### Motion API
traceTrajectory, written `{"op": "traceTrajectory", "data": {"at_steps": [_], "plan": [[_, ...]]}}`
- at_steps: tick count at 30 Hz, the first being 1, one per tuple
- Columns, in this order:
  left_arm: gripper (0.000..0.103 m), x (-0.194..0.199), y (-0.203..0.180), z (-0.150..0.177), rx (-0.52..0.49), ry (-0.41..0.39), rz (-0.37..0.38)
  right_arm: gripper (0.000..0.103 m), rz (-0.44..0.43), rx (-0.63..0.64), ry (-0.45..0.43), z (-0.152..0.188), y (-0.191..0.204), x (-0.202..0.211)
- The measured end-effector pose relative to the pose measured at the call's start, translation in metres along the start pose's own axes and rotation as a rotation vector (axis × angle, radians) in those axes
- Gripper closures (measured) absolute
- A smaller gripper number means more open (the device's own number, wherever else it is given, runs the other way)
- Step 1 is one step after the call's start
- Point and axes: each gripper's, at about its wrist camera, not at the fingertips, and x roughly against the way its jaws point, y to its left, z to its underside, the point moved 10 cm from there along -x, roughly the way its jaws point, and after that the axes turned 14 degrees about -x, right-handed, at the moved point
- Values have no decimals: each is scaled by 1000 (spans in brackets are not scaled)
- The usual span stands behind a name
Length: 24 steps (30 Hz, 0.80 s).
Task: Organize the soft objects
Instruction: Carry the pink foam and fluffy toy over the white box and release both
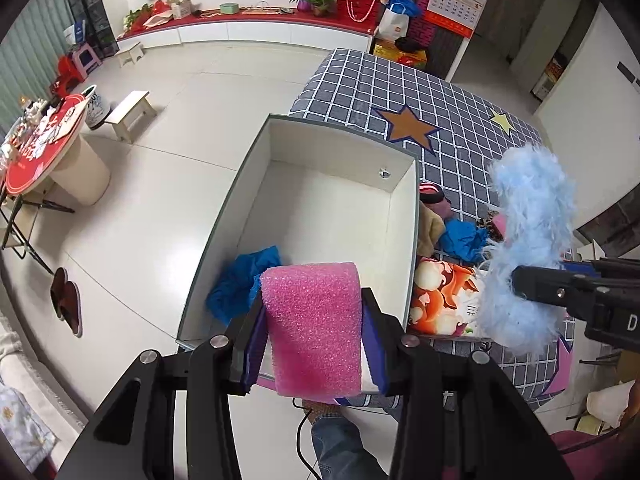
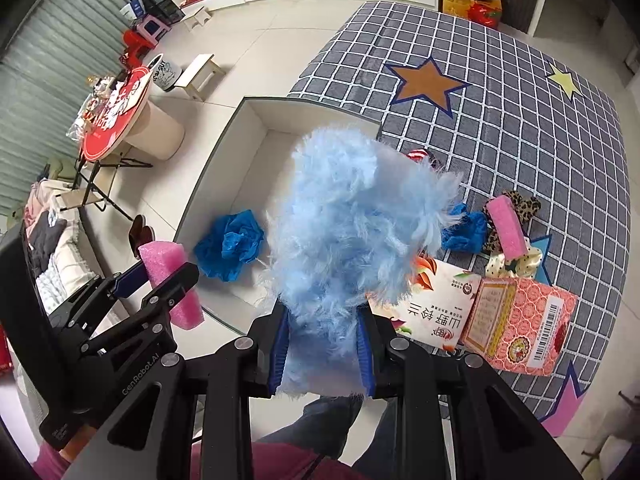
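Left gripper [image 1: 316,320] clamped on pink foam block [image 1: 316,320], hanging over white box [image 1: 224,216] near its 6 o'clock wall, blue cloth [image 1: 244,280] inside at 7. Right gripper [image 2: 324,344] clamped on fluffy blue toy [image 2: 348,224], toward 3 o'clock. Risk: springy foam bouncing out over the rim if released high; fur snagging on pads.

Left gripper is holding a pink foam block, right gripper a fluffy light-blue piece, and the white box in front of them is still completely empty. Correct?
Not quite: the white box is not empty. The left wrist view shows a crumpled blue cloth already lying inside it. The rest holds: the left gripper is holding the pink foam block, and the right gripper the fluffy light-blue piece.
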Motion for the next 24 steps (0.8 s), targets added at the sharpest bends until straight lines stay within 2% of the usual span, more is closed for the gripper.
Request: {"op": "traceTrajectory", "data": {"at_steps": [12, 24], "plan": [[57, -5, 13, 4, 44, 15, -5, 72, 13, 28, 12, -5, 10, -5], [57, -8, 16, 2, 42, 19, -8, 72, 10, 30, 15, -7, 13, -8]]}}
